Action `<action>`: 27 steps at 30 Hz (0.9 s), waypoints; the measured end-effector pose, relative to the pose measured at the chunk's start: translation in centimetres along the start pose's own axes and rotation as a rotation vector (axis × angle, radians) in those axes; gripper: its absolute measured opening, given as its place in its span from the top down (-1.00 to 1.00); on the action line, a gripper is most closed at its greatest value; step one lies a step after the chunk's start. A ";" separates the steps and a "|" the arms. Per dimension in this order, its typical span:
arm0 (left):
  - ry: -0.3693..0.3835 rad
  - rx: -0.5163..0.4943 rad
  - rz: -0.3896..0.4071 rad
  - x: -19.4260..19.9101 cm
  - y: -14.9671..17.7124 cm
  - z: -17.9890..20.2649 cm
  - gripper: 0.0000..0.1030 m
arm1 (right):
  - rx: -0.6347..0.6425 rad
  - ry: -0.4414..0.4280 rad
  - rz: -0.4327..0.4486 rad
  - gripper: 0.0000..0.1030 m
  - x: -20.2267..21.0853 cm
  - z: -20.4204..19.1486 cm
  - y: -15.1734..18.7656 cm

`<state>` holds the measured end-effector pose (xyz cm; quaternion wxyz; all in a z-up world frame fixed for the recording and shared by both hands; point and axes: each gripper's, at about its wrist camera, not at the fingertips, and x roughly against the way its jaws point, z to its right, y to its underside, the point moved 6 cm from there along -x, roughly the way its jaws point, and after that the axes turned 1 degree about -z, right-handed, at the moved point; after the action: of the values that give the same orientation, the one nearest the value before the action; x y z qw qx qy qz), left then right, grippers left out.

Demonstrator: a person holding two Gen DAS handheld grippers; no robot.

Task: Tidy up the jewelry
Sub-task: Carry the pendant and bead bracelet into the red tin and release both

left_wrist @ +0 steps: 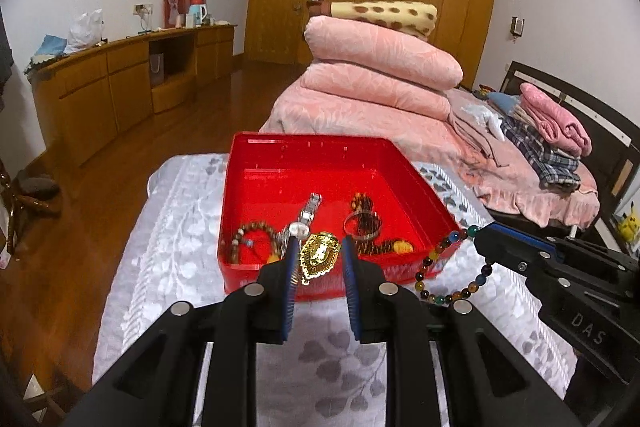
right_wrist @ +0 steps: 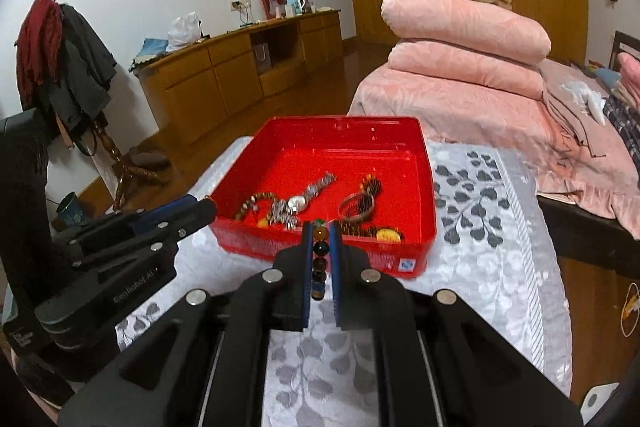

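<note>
A red plastic box [left_wrist: 248, 163] [right_wrist: 424, 187] stands on a white-grey leaf-pattern cloth. In it lie a brown bead bracelet [left_wrist: 250, 231], a silver watch [left_wrist: 308, 213] [right_wrist: 298, 201], a metal bangle [left_wrist: 362, 227] [right_wrist: 356, 207] and dark beads with an orange piece [left_wrist: 402, 247]. My left gripper [left_wrist: 318, 255] is shut on a gold pendant [left_wrist: 320, 255] just above the box's near wall. My right gripper [right_wrist: 321, 231] is shut on a multicolour bead bracelet [right_wrist: 320, 259], held at the box's near right corner; its loop hangs in the left wrist view [left_wrist: 448, 275].
The cloth-covered table [right_wrist: 500, 227] has its edges near on both sides. A bed with folded pink quilts [left_wrist: 380, 67] lies beyond the box. A wooden sideboard [left_wrist: 120, 75] runs along the left wall. A coat stand [right_wrist: 64, 67] is at the left.
</note>
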<state>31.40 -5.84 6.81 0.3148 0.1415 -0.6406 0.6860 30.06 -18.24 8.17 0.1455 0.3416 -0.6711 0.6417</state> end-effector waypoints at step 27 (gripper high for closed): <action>-0.036 0.058 -0.058 -8.8 -3.3 -2.0 0.12 | -0.109 0.028 -0.025 0.52 -8.3 3.3 -3.5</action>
<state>40.55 -6.15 3.93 0.3188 0.1812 -0.6217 0.6921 39.14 -18.96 5.12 0.1813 0.3322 -0.6987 0.6071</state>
